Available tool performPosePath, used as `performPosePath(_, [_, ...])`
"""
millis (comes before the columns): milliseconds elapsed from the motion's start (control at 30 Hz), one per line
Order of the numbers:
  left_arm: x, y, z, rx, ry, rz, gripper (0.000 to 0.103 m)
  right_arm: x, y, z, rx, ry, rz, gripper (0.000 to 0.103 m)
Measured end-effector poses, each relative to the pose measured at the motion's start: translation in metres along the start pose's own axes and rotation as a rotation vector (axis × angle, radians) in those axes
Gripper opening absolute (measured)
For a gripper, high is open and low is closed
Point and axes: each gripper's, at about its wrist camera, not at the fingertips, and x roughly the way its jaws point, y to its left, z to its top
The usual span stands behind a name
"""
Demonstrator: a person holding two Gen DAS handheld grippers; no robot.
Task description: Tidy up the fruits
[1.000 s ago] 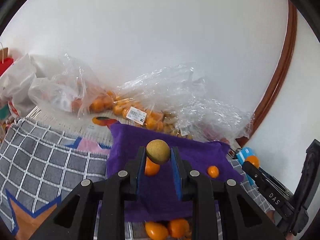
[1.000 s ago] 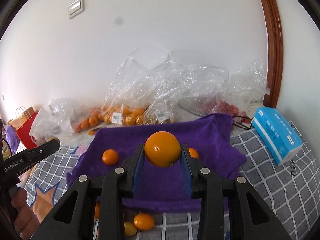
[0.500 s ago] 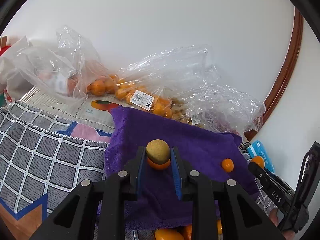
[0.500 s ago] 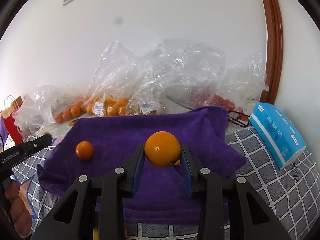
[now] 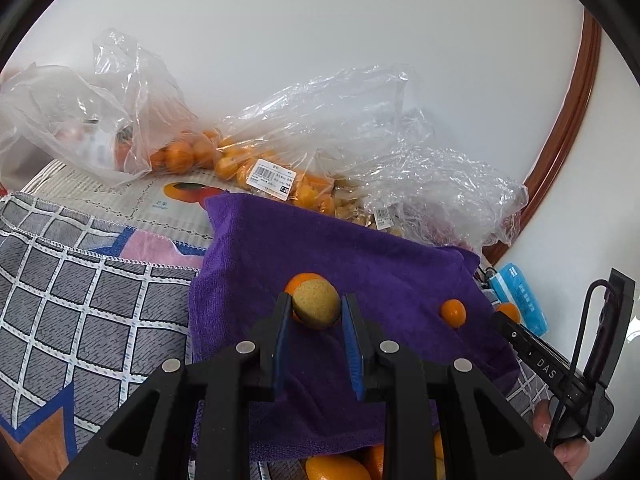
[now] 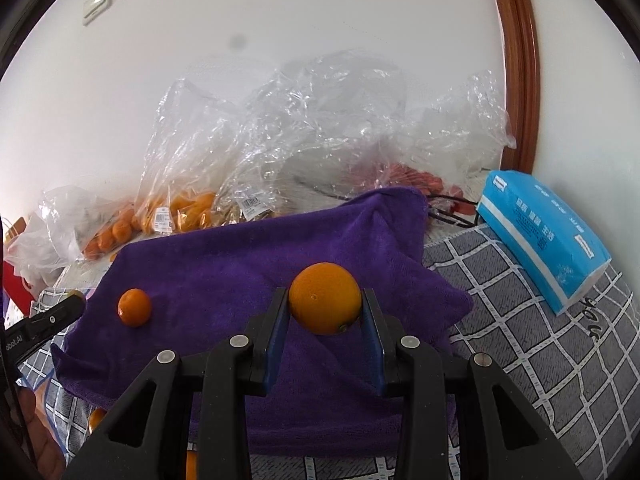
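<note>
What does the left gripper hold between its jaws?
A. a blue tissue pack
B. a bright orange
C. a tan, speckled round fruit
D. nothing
C: in the left wrist view the left gripper is shut on a tan fruit with a speckled skin, above the purple towel; the large orange is in the right gripper.

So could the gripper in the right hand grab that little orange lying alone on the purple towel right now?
Probably not yet. The right gripper is already shut on a large orange, so its fingers are full. The small orange itself lies uncovered on the purple towel, off to the left.
</note>
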Motion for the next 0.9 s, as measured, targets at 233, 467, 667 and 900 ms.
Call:
performPosePath(233, [0.009, 0.0, -0.001, 0.011, 0.046, 0.001, 0.024, 0.011, 0.006, -0.005, -0.03, 0.038, -0.013, 0.035])
performPosePath(467, [0.014, 0.003, -0.002, 0.001, 0.074, -0.003, 0.024, 0.02, 0.009, -0.01, -0.048, 0.076, -0.022, 0.035])
performPosePath(667, [0.018, 0.006, -0.002, -0.014, 0.093, -0.004, 0.024, 0.025, 0.008, -0.012, -0.044, 0.1, -0.024, 0.035])
performPosePath(900, [0.021, 0.002, -0.004, 0.011, 0.095, 0.005, 0.024, 0.026, 0.009, -0.012, -0.051, 0.096, -0.04, 0.035])
